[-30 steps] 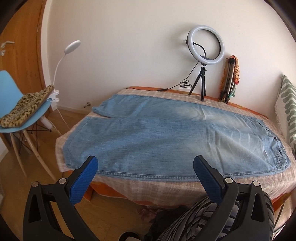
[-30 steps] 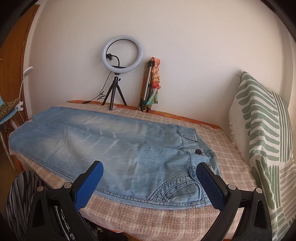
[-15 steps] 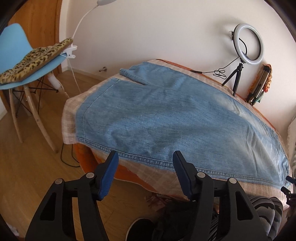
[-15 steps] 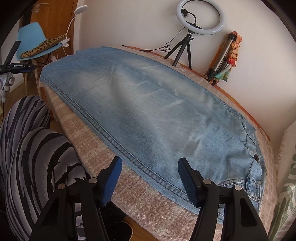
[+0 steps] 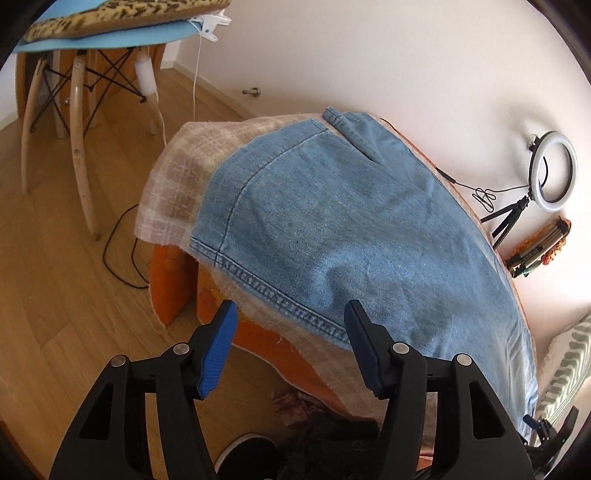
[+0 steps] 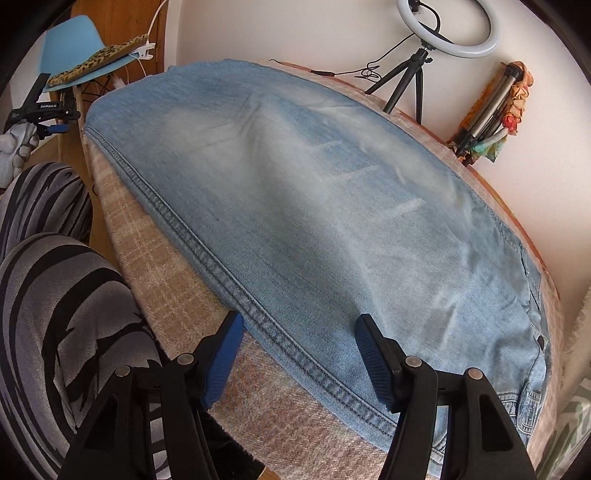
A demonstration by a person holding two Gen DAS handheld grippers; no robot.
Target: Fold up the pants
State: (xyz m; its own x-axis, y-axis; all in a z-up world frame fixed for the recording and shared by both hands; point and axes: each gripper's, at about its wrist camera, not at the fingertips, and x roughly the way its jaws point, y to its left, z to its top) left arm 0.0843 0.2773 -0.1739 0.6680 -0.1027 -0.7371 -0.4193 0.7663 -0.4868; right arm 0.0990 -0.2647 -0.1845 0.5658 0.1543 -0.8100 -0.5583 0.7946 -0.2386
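The light blue pants (image 6: 325, 206) lay flat and spread along the bench (image 5: 173, 177), which was covered with a beige checked cloth (image 6: 177, 295) over an orange base. The left claw (image 5: 290, 334) hung over the stitched side seam near the leg hem, its blue pads apart and holding nothing. The right claw (image 6: 299, 341) was also spread, above the same seam nearer the waist, with denim below but not pinched. On the far edge stood a ring light (image 6: 447, 33) on a small tripod, by the white wall. A blue chair (image 5: 110, 33) with a leopard cushion stood on the wooden floor (image 5: 55, 295).
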